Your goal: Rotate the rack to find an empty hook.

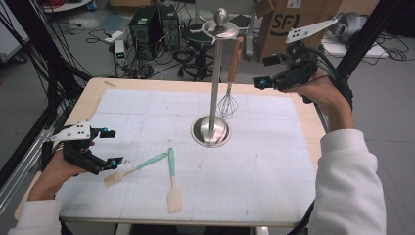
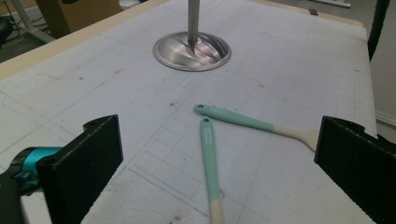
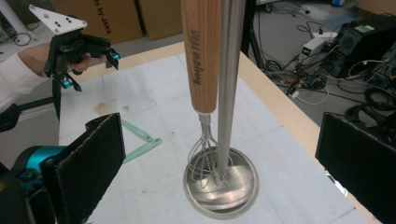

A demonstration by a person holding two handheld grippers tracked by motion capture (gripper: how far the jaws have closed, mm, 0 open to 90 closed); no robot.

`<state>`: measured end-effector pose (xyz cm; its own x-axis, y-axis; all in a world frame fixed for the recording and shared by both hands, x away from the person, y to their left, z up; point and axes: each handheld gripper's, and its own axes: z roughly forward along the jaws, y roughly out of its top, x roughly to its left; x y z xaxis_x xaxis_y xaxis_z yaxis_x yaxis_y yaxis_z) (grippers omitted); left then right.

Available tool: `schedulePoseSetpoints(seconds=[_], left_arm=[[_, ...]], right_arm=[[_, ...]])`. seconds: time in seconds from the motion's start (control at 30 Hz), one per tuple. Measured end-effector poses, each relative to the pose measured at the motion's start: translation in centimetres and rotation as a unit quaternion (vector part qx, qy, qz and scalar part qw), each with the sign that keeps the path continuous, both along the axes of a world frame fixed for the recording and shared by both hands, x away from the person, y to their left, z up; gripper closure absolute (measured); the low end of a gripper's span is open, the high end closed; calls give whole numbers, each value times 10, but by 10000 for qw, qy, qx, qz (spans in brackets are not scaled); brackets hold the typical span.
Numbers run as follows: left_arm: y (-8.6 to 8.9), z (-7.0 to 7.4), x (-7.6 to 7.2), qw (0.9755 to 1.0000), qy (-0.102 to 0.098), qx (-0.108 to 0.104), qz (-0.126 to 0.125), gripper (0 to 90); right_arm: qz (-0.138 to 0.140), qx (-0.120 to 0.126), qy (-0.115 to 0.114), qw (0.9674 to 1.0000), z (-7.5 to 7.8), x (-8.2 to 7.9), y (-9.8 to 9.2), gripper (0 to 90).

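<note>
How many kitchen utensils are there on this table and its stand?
3. A whisk with a wooden handle hangs from the steel stand. A mint-handled brush and a mint-handled spatula lie flat on the table, their handle ends close together. None seems hidden.

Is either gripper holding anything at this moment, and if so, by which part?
Nothing is held. The right gripper is open beside the whisk, which hangs on the stand. The left gripper is open near the two spatulas.

Two teal spatulas (image 1: 171,181) (image 1: 134,169) — one whisk (image 1: 228,100), one stand (image 1: 211,131)
</note>
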<state>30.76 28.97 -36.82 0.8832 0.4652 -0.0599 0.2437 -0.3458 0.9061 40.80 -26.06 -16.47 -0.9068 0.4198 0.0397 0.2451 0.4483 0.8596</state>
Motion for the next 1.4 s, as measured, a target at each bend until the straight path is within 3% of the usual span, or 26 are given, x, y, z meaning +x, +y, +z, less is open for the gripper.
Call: schedulePoseSetpoints(seconds=[0.17, 0.23, 0.3, 0.57, 0.73, 1.4], left_arm=[[-1, -1, 1, 10000, 39, -1, -62, 17], [-1, -1, 1, 10000, 43, -21, -66, 17], [-1, 0, 1, 10000, 45, -22, -65, 17], [-1, 1, 0, 9999, 88, -55, -83, 17], [-1, 1, -2, 9999, 97, -31, -86, 17], [4, 3, -3, 10000, 55, -22, -46, 17]], right_arm=[[-13, -28, -24, 10000, 10, -4, -5, 63], [0, -58, -7, 10000, 14, -4, -7, 190], [-32, -46, 38, 10000, 18, -5, -9, 227], [-144, 58, 179, 9997, 31, -7, -13, 689], [-110, -38, 22, 9999, 39, -8, -11, 876], [-158, -60, -62, 9998, 59, 8, 13, 890]])
